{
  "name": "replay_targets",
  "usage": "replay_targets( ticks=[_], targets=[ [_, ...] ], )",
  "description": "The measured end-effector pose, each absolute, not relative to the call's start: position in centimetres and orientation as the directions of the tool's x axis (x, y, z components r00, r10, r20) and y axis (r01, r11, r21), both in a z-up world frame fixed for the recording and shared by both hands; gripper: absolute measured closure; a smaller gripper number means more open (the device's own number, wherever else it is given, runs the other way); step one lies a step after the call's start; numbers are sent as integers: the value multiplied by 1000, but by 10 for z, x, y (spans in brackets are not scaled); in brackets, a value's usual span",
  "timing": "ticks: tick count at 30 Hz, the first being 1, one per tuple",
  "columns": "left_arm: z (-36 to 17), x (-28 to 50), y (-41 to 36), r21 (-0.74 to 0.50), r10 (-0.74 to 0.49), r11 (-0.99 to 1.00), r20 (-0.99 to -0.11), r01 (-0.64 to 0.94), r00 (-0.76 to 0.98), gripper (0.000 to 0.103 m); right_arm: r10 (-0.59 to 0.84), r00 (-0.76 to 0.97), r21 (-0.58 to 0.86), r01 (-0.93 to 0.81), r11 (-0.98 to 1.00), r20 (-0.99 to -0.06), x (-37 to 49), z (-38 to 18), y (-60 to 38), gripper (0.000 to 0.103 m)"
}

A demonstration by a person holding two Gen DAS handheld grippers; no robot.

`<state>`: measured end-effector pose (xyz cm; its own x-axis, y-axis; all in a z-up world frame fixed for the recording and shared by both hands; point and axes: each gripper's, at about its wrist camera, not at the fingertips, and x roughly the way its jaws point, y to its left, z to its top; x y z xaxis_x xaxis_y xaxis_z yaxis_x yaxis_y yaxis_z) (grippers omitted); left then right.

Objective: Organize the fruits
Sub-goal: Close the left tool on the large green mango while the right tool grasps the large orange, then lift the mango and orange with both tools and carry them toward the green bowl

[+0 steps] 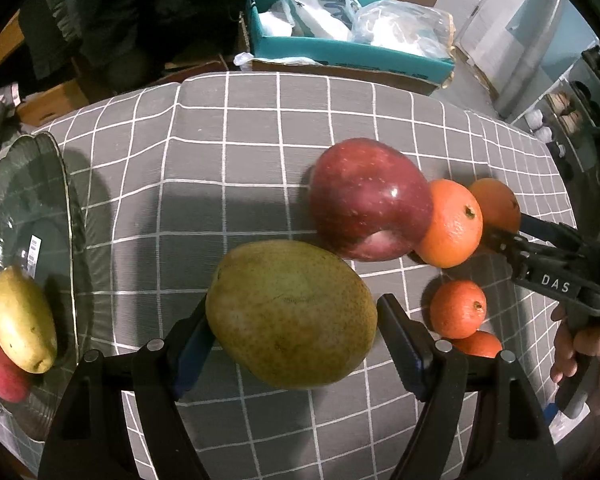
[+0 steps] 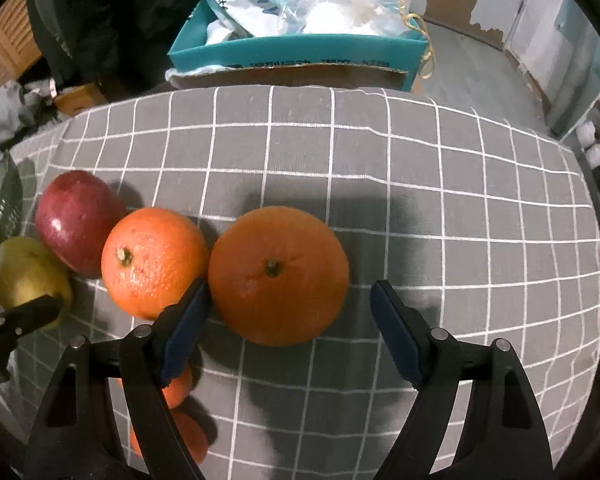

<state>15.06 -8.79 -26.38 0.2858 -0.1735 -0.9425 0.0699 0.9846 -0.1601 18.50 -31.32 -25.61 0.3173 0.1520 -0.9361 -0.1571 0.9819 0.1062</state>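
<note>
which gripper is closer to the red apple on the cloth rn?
Left. The left gripper, closed around a pear, sits just in front of the red apple. The right gripper straddles an orange, with another orange between it and the apple.

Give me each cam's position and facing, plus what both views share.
Left wrist: on the left gripper, facing steeply down at a pear between its fingers; a hand holds the right gripper.
Right wrist: on the right gripper, facing down at an orange; its own fingers show.
Shared: red apple, the oranges, checked cloth, teal box.
</note>
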Motion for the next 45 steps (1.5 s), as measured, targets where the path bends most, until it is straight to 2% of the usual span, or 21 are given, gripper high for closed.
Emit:
replay_targets(
  ticks=[2,5,9,16,29,45],
  targets=[
    [-264,152,-87,-163,-176,984,-942,69,286,23,168,313,125,-153,980,-935,186,-257,-315,24],
    [-263,152,-88,-159,-174,984,-941,75,291,23,215,296,180,-143,973,-931,187,-258,-317,35],
    [-259,151,-87,-162,-178,984,-937,79,300,23,196,297,164,-131,978,-935,184,-256,-314,37],
    [-244,145,-84,-155,-175,984,-925,86,338,23,139,328,109,-109,988,-934,174,-247,-313,38],
    [-210,130,-82,-133,-167,985,-896,110,412,23,55,439,8,-109,994,-897,149,-196,-307,38],
    [-152,105,-79,-118,-174,983,-830,138,530,23,80,562,5,-133,991,-823,116,-127,-296,38]
  ],
)
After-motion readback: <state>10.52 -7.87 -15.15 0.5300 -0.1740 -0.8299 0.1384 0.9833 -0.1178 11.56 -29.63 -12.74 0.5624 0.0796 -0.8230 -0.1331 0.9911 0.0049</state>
